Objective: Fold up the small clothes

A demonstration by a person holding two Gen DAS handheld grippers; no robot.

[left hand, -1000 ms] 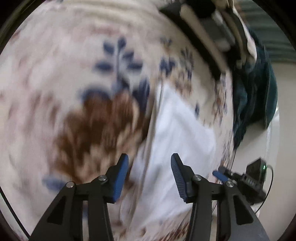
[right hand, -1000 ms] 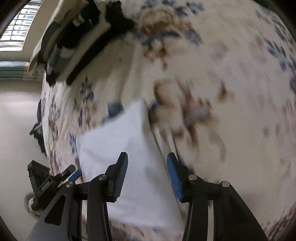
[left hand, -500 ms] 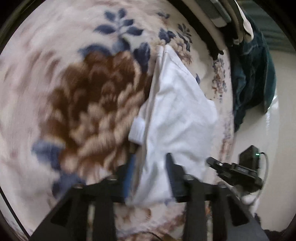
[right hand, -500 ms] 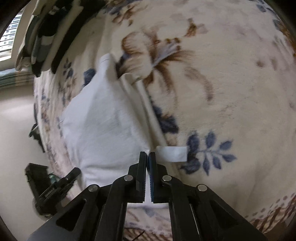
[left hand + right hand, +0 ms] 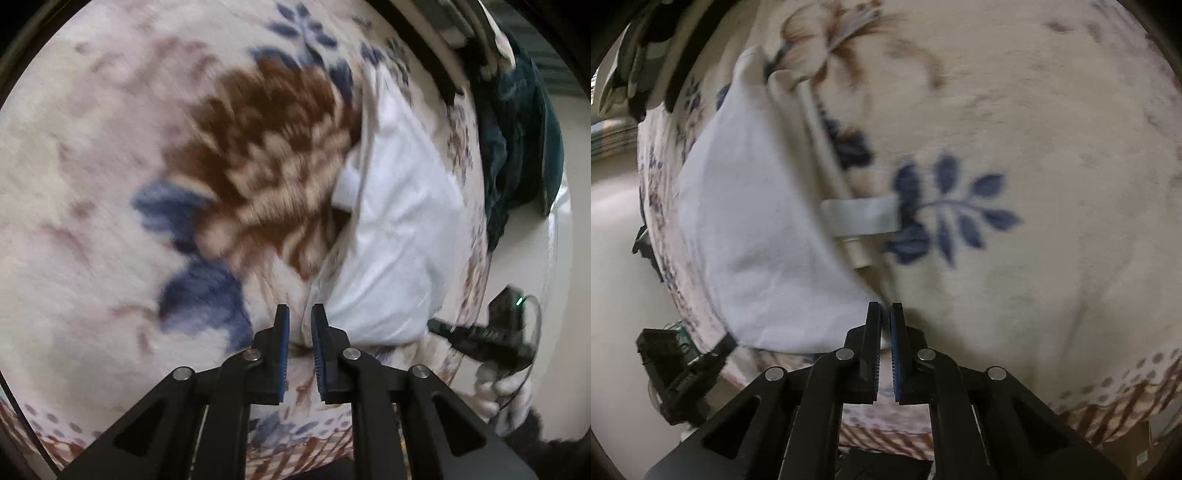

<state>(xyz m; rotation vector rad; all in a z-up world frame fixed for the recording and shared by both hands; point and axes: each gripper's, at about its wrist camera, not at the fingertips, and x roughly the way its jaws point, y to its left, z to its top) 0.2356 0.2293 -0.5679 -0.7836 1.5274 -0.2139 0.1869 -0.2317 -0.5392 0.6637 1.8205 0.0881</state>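
A small white garment (image 5: 391, 236) lies on a floral blanket (image 5: 110, 184) near the bed's edge. My left gripper (image 5: 300, 314) is shut on the garment's near corner, with cloth pinched between the blue pads. In the right wrist view the same white garment (image 5: 750, 221) stretches away to the left, with a white strap (image 5: 860, 218) sticking out over the blanket (image 5: 1052, 184). My right gripper (image 5: 885, 309) is shut on its other near corner. Both grippers hold the near hem at the blanket's front edge.
A dark teal cloth heap (image 5: 517, 155) lies at the bed's far right. Stacked folded clothes (image 5: 631, 62) sit at the far end. The other gripper and gloved hand (image 5: 495, 343) show beyond the bed's edge, over pale floor (image 5: 613, 258).
Both grippers went from open over the garment to shut on its near corners. They have since drawn back toward the bed's front edge, pulling the hem with them.
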